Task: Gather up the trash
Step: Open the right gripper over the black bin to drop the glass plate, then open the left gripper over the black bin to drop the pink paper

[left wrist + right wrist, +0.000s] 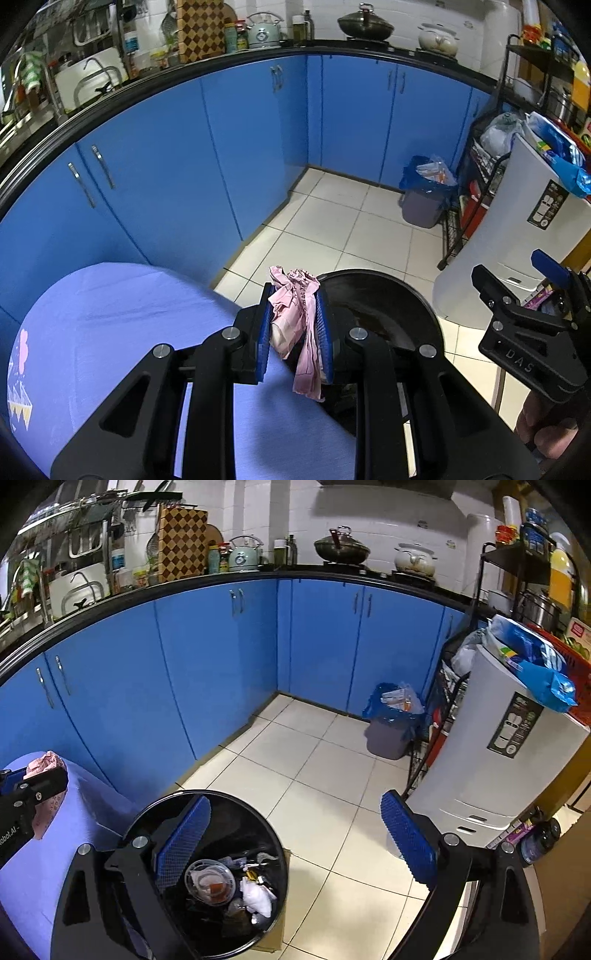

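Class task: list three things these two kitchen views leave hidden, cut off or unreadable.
1. Left wrist view: the black bin interior is hidden by the left claw and pink wrapper.
2. Left wrist view: the wrapper's print is too crumpled to read.
3. Right wrist view: the white appliance label is too small to read.

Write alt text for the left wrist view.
The left claw is shut on a crumpled pink wrapper at the edge of a lilac-covered table, beside a black bin. Blue cabinets curve behind.
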The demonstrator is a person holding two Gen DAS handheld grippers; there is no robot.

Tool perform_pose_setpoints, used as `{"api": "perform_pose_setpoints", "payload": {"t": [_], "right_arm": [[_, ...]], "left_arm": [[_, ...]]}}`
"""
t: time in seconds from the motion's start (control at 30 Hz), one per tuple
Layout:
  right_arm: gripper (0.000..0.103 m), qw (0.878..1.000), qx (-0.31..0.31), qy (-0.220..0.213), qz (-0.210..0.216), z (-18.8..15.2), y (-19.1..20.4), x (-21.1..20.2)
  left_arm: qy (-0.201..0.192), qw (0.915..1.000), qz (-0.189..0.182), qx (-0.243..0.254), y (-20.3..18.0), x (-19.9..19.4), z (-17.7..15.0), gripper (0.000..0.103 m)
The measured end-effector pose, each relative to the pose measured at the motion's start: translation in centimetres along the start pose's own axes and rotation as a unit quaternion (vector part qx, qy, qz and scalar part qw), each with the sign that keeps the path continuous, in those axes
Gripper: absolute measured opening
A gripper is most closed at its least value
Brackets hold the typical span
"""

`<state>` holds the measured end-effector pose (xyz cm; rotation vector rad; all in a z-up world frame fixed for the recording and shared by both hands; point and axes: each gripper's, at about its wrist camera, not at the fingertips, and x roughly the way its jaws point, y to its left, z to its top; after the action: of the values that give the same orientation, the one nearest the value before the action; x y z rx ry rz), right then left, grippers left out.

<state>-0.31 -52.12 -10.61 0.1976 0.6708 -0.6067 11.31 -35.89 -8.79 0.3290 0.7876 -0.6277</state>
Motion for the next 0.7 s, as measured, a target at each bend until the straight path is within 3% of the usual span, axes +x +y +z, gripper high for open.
{"api": "perform_pose_setpoints", "payload": {"t": [0.3, 0.33, 0.43, 0.47, 0.7], "right_arm": [[0.091, 1.0, 0.021, -0.002, -0.007, 0.0, -2.3, -0.2], [0.091, 1.0, 0.021, -0.002, -0.007, 0.0, -2.4, -0.1], [0.091, 1.0, 0.023, 0.0, -0.005, 0.0, -2.4, 0.0], [0.091, 1.0, 0.024, 0.0, -0.004, 0.0, -2.3, 0.0], [0.091, 1.0, 0.024, -0.001, 0.001, 0.1, -1.8, 0.0]], "left_arm": [[-0.006, 0.9996, -0.025, 0.016, -2.6, 0.0, 1.6, 0.025], [-0.005, 0.9995, -0.028, 0.016, -2.7, 0.0, 1.8, 0.028], [-0.019, 0.9997, -0.018, 0.004, -2.6, -0.5, 1.9, 0.097], [-0.039, 0.9991, -0.016, -0.003, -2.4, -1.1, 1.8, 0.099], [-0.039, 0.9991, -0.014, 0.0, -2.2, -1.1, 2.0, 0.099]]}}
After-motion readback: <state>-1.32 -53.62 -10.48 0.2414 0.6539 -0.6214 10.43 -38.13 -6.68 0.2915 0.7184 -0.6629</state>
